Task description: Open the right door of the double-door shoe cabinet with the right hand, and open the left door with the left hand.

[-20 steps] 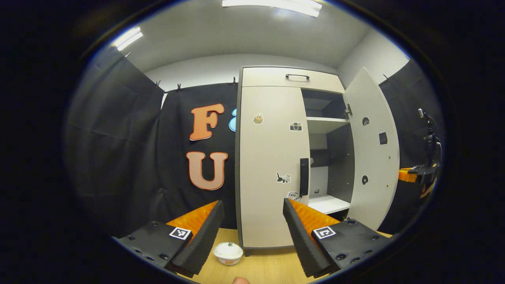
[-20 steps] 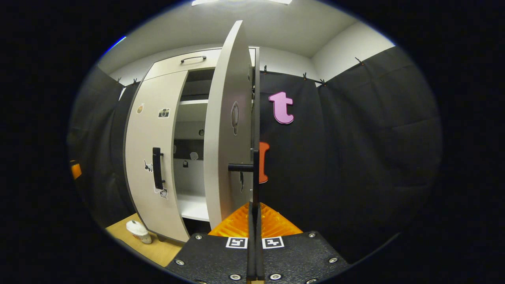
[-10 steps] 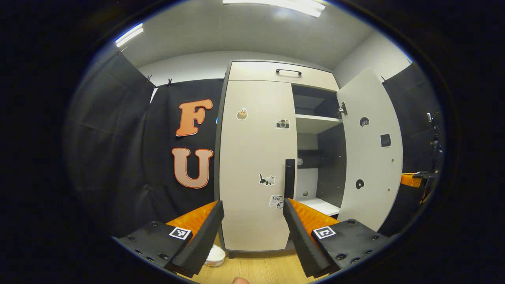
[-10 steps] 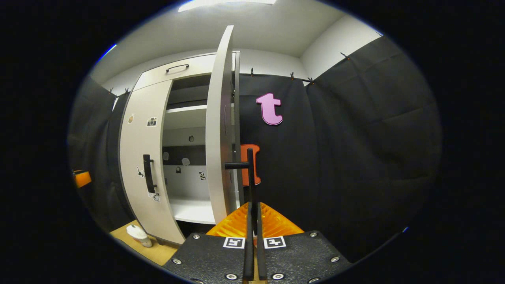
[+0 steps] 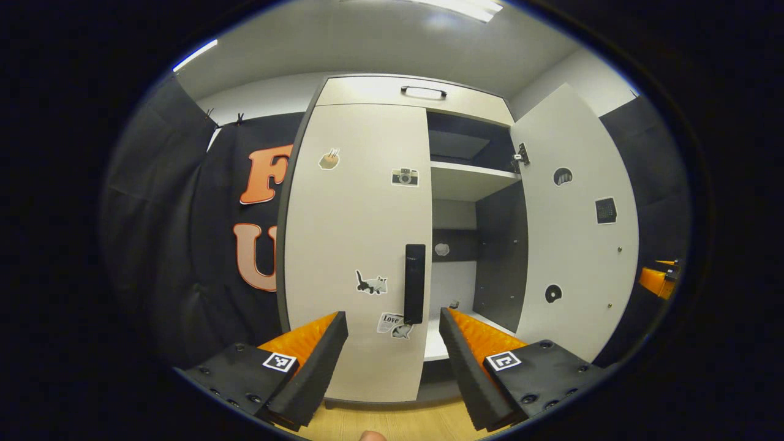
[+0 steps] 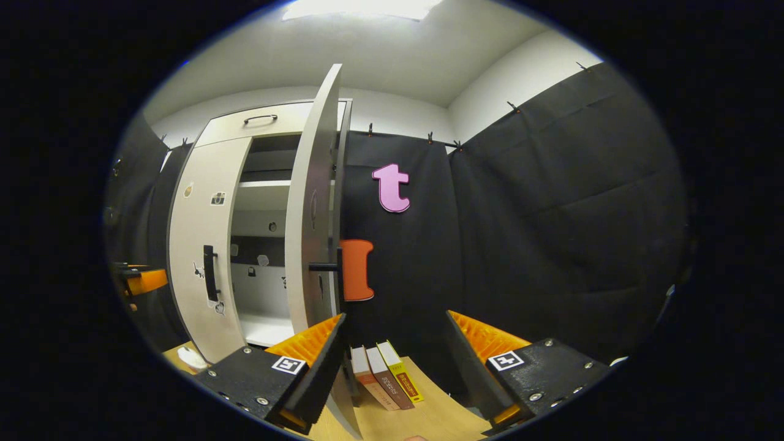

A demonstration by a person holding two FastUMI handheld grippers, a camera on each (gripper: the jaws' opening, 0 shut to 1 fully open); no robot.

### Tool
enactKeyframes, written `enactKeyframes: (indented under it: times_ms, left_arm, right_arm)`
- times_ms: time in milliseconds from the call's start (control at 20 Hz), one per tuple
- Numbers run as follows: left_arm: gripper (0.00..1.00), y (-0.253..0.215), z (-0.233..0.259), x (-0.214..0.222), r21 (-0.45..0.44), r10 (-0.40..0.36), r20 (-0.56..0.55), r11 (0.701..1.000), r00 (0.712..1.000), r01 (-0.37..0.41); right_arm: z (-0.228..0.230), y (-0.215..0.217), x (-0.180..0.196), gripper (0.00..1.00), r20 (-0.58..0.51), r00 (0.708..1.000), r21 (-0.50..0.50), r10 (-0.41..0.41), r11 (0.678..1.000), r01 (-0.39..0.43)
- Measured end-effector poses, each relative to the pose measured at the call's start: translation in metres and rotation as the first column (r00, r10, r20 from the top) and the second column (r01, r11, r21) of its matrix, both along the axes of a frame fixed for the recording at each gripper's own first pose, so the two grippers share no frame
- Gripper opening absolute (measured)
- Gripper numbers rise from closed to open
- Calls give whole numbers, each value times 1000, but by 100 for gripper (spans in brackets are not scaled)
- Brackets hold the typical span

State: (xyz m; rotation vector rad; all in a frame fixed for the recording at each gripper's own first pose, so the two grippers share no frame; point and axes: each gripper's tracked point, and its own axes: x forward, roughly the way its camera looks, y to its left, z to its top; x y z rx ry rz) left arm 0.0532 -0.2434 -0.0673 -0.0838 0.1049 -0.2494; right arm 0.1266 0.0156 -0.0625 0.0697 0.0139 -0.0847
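Take the shoe cabinet (image 5: 398, 98) as your reference. Your left gripper (image 5: 392, 349) faces the cabinet front with its jaws spread wide and nothing between them. The left door (image 5: 358, 245) is closed, and its black vertical handle (image 5: 414, 283) sits at the door's inner edge, just above the gap between your fingers and not touched by them. To the right of that handle the cabinet interior is exposed, with a shelf (image 5: 468, 177) in view. The right door (image 5: 576, 233) stands swung out from the cabinet's right side. Your right gripper (image 6: 392, 349) is released, jaws apart and empty, just beside the right door's outer edge (image 6: 312, 208). The right door's handle (image 6: 324, 267) projects from that edge, above your left finger (image 6: 309, 358). Three books (image 6: 386, 376) stand on the floor beyond the open door.
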Motion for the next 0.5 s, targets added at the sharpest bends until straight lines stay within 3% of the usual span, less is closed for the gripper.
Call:
enactKeyframes:
  times_ms: [200,500]
  left_arm:
    - [96,-26,-12,38,11,-8,1,1000,1000,8]
    - [95,-40,-41,89,29,21,-45,999,999,-20]
  right_arm:
    - [3,-10,1,93,27,999,-27,-36,999,37]
    - [4,-6,7,93,46,999,-59,-18,998,21]
